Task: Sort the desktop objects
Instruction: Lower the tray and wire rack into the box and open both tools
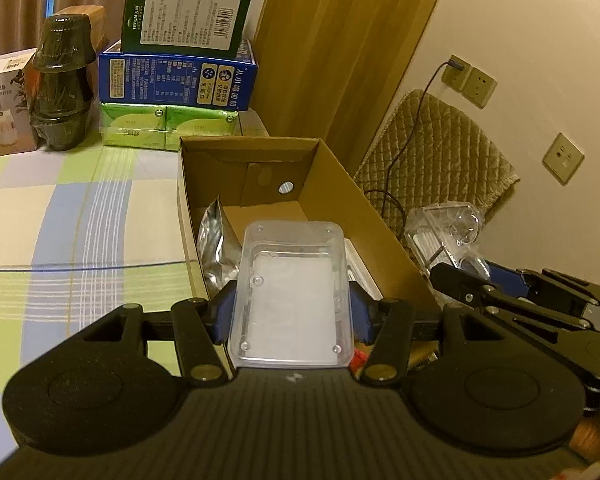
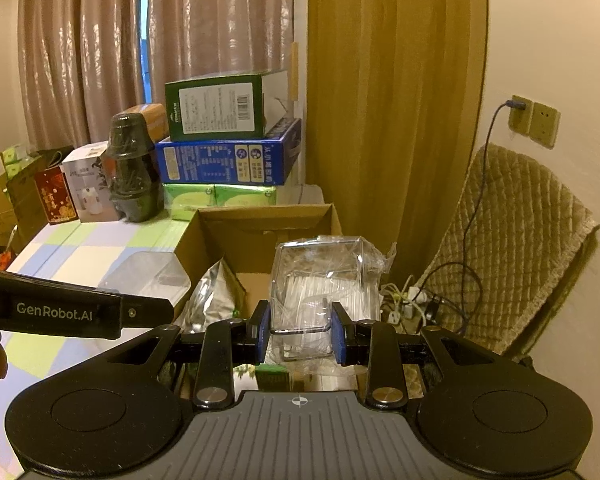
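Observation:
My left gripper (image 1: 292, 312) is shut on a clear plastic lidded box (image 1: 294, 288) and holds it over the near end of an open cardboard box (image 1: 340, 184). A silver foil pouch (image 1: 216, 240) stands inside the cardboard box at its left wall. My right gripper (image 2: 300, 338) is shut on a clear plastic case (image 2: 320, 280) holding white sticks, wrapped in crinkled film, above the cardboard box's right side (image 2: 268, 216). The right gripper and its case also show in the left wrist view (image 1: 452, 236). The left gripper's arm and clear box show in the right wrist view (image 2: 148, 276).
At the table's back stand a green box (image 1: 186, 16) on a blue box (image 1: 176, 80) on green tissue packs (image 1: 168, 124), a dark wrapped stack of pots (image 1: 60, 84) and a white carton (image 1: 4, 104). A checked cloth (image 1: 80, 208) covers the table. A padded chair (image 2: 512, 240) and cables stand right.

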`<action>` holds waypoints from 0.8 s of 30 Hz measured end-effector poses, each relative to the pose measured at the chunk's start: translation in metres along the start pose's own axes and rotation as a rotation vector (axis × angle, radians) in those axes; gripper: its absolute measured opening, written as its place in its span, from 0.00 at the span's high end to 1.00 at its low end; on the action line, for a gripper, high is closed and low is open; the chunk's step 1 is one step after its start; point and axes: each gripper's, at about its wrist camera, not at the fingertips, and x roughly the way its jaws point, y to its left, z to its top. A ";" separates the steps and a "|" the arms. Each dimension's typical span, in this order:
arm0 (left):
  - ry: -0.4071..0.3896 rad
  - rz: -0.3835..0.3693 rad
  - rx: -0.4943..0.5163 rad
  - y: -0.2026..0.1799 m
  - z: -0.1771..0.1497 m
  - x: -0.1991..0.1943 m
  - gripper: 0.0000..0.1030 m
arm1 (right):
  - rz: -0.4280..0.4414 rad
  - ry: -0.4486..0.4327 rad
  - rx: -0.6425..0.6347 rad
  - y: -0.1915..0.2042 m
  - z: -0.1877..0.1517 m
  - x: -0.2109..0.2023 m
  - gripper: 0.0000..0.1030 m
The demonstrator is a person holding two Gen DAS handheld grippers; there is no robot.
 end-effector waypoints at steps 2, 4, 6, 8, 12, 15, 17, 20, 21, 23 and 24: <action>0.003 0.000 0.000 0.002 0.004 0.006 0.50 | 0.004 0.004 0.000 -0.001 0.003 0.008 0.73; 0.001 0.007 0.000 0.003 0.008 0.012 0.50 | 0.005 0.007 0.002 -0.003 0.006 0.015 0.73; 0.006 0.003 -0.004 0.005 0.011 0.018 0.50 | 0.003 0.008 0.001 -0.005 0.009 0.021 0.73; 0.011 0.002 -0.011 0.007 0.013 0.025 0.50 | 0.002 0.011 0.004 -0.006 0.011 0.026 0.73; 0.019 0.000 -0.023 0.010 0.019 0.038 0.50 | 0.019 0.023 0.035 -0.012 0.013 0.036 0.73; 0.024 0.005 -0.047 0.017 0.023 0.046 0.47 | 0.014 0.034 0.037 -0.014 0.013 0.042 0.73; 0.018 0.010 -0.048 0.021 0.023 0.046 0.46 | 0.017 0.040 0.040 -0.015 0.012 0.046 0.73; 0.014 0.016 -0.059 0.031 0.021 0.042 0.42 | 0.023 0.050 0.043 -0.015 0.011 0.051 0.73; 0.011 0.019 -0.061 0.033 0.021 0.040 0.42 | 0.027 0.053 0.045 -0.013 0.010 0.052 0.73; 0.004 0.027 -0.065 0.037 0.019 0.037 0.42 | 0.036 0.055 0.043 -0.010 0.010 0.056 0.73; 0.003 0.026 -0.072 0.040 0.019 0.035 0.42 | 0.040 0.055 0.041 -0.008 0.011 0.057 0.73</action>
